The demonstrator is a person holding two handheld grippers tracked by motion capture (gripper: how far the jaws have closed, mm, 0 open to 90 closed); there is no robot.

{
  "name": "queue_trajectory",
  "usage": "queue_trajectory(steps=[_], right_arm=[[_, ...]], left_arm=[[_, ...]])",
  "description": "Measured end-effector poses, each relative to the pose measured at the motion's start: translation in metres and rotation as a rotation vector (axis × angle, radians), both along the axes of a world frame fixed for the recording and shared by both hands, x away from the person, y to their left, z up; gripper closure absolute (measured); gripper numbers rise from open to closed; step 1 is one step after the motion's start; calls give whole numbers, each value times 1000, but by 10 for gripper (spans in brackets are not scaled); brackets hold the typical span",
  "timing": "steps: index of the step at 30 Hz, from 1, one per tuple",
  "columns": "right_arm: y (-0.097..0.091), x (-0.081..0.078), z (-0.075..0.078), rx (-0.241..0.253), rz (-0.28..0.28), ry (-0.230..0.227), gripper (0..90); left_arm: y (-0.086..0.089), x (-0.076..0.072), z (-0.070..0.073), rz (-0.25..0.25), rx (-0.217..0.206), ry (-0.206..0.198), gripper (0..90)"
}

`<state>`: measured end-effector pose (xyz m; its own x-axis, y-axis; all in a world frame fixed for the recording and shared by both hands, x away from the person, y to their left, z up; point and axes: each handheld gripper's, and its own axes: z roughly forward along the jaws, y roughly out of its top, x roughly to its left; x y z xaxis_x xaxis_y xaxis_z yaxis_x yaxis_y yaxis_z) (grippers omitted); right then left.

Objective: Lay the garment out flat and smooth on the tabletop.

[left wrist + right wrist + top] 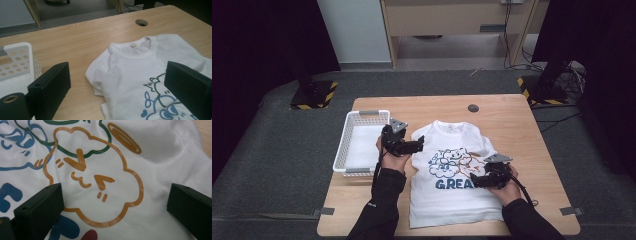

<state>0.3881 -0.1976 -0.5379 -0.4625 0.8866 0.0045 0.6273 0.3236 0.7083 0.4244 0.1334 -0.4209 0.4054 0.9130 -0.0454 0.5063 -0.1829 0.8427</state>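
Observation:
A white T-shirt (pixel 452 195) with a blue, green and orange cartoon print lies flat on the wooden table (pixel 507 112), collar toward the far edge and sleeves folded in. My left gripper (pixel 421 141) hovers at the shirt's left shoulder, open, with nothing between its jaws. In the left gripper view the collar and left shoulder of the T-shirt (pixel 130 62) lie between and beyond the jaws. My right gripper (pixel 473 181) is open just above the print on the shirt's right side. In the right gripper view the orange cloud figure (pixel 97 182) sits between the spread jaws.
An empty white perforated basket (pixel 343 145) stands at the table's left, right beside my left hand. A round cable hole (pixel 473 108) is in the table beyond the collar. Black stands and cables are on the floor past the table.

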Motion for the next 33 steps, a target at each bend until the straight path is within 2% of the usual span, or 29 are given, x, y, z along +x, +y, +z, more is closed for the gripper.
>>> queue_trajectory(steps=[5,8,16,20,23,27,30,33], right_arm=[[0,0,0,0,0,0,10],[0,0,0,-1,2,0,10],[0,0,0,0,3,1,9],[0,0,0,0,3,1,10],[0,0,0,0,3,2,9],[0,1,0,0,4,2,9],[0,1,0,0,4,2,10],[0,0,0,0,4,3,9]], left_arm=[[-1,8,-7,14,7,6,72],[-2,13,-14,23,-8,3,79],[-3,25,-33,47,-31,41,81],[-4,31,-40,58,-23,51,88],[-2,38,-47,65,-47,68,102],[-3,45,-56,78,-30,93,126],[-5,47,-63,85,1,106,125],[-4,51,-70,97,-1,128,127]])
